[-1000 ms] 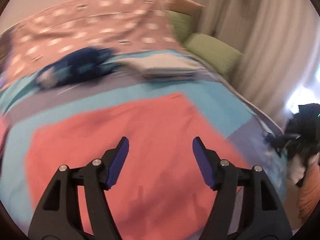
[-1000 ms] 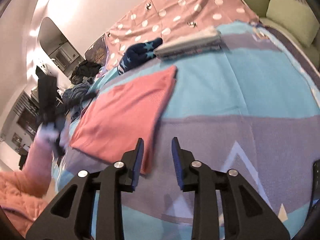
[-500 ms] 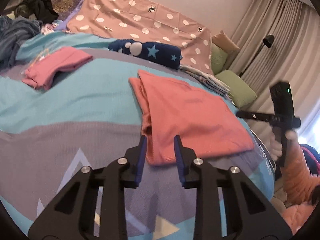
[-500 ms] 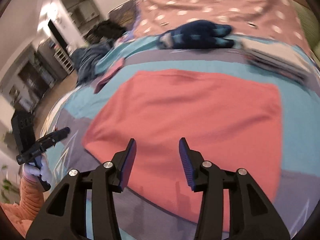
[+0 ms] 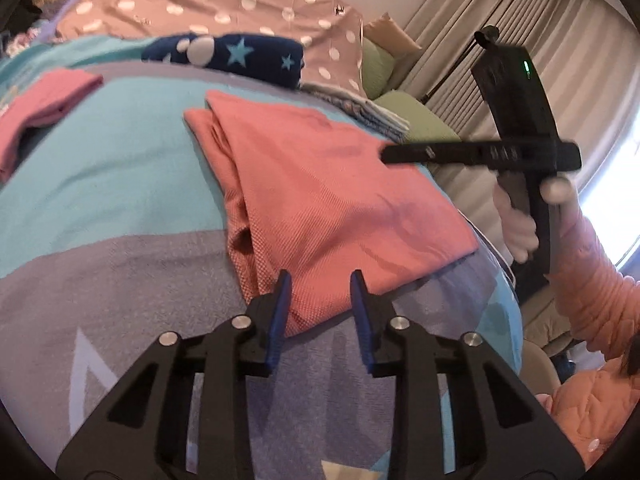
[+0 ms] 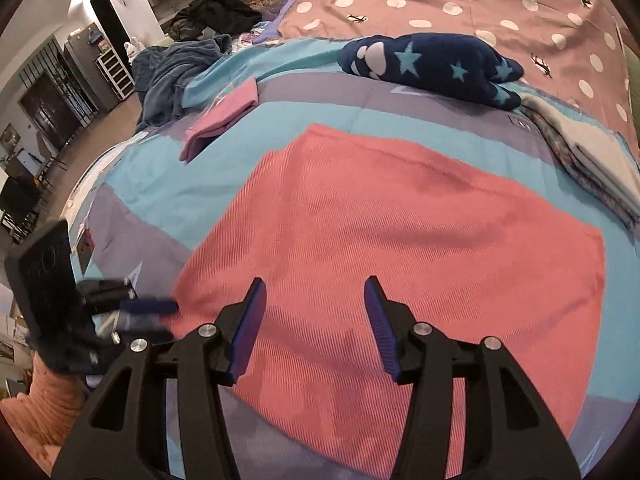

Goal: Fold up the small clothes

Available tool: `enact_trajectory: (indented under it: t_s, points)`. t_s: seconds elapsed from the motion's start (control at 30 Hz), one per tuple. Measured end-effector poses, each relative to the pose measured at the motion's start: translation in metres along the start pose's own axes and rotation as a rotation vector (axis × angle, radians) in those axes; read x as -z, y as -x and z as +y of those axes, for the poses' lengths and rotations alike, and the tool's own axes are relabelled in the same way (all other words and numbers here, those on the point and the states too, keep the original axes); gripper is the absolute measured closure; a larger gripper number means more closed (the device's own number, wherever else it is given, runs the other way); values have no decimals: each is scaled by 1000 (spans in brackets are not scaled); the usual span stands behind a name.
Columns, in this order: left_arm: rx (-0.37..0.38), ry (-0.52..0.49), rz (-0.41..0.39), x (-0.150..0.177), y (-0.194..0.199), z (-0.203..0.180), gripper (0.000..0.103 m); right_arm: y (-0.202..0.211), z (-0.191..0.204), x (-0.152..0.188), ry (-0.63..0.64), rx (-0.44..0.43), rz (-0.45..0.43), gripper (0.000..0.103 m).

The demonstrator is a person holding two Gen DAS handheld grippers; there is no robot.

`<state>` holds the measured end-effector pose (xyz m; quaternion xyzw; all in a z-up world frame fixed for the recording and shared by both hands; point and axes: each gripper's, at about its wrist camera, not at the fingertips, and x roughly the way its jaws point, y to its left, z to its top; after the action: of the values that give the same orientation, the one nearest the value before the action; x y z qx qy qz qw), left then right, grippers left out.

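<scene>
Salmon cloth (image 5: 332,200) lies flat on the bed (image 5: 100,168), partly folded. Looks light, soft and floppy with a grippy knit; best pinched at corners. Left gripper (image 5: 318,296) part-spread around the near corner, not yet pinching. Right gripper (image 6: 316,320) spread wide over the cloth, empty.

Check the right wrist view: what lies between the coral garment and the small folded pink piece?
Only bare bedspread, its blue and grey bands, separates the coral garment from the small folded pink piece. The right wrist view shows this stretch plainly.
</scene>
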<state>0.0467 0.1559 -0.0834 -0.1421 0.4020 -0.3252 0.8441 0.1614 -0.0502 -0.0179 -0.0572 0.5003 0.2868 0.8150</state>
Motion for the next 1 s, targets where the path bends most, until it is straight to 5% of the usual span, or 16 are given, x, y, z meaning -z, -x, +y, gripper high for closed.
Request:
enact_trajectory:
  t_s: [0.33,0.6,0.7,0.77,0.87,1.0]
  points:
    - [65,99,-5,7,-4,19,70,-94,68,-85,144,134,102,50]
    - [123,77,-15,7,2,17,64,-140,84,-94,171,295,171,50]
    - [130,22,32,4,-7,7,75,-147,88,-98,193,372,145,51]
    - [112,24,58,6,-10,7,81,-149,88,-100,193,413,129,92]
    - [140,80,98,12,-10,15,102,-146,85,-101,176,396,114,95]
    - [209,60,160,30,-3,5,103,-130,74,-110,103,307,58,96]
